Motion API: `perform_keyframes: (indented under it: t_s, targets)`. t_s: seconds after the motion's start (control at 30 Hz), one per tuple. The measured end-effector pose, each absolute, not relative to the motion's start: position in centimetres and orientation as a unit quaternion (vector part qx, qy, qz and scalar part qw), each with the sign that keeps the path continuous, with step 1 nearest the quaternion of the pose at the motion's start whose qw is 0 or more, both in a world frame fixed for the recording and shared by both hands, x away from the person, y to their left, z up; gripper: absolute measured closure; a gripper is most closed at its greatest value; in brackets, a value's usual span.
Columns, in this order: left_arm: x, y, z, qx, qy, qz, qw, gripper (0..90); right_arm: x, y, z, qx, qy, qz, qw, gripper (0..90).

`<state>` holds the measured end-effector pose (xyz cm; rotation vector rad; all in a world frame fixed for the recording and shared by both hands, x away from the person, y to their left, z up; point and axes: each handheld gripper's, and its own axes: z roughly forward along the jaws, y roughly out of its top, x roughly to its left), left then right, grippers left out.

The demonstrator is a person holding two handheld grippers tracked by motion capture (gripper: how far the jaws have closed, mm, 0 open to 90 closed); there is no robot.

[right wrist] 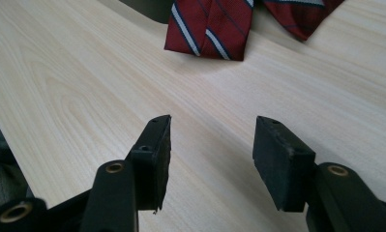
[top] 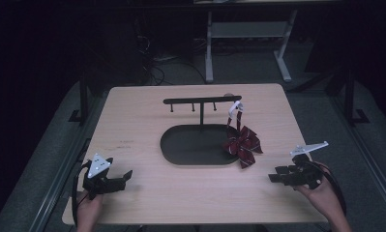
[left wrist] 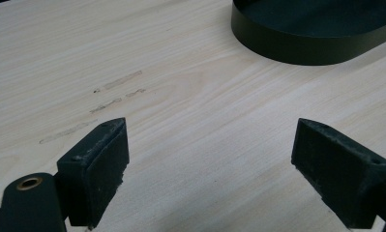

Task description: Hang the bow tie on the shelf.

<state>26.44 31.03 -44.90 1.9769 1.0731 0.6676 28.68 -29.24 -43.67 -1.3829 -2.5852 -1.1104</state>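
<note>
Both grippers, left (top: 127, 175) and right (top: 273, 178), sit spread and empty near the table's (top: 147, 193) front edge, while the red bow tie (top: 243, 145) droops off the rack's (top: 202, 100) right end, soft, light, floppy, so I'd pinch its center knot.
</note>
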Motion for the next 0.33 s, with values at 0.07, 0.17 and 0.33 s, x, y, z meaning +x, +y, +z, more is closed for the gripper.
perform_keyframes:
  t_s: [0.07,0.17,0.33]
  targets:
    - [26.5,31.0,-44.9,0.777,0.421,0.26,0.388,13.0,28.4,-29.2,-43.8,-0.442,-0.822,-0.358,0.004,47.4]
    - [26.5,31.0,-44.9,0.779,0.419,0.258,0.389,13.1,28.0,-29.1,-44.2,-0.44,-0.819,-0.368,-0.003,47.2]
    - [26.7,30.7,-44.8,0.786,0.409,0.255,0.386,13.1,27.0,-28.8,-44.5,-0.438,-0.812,-0.385,-0.023,46.4]
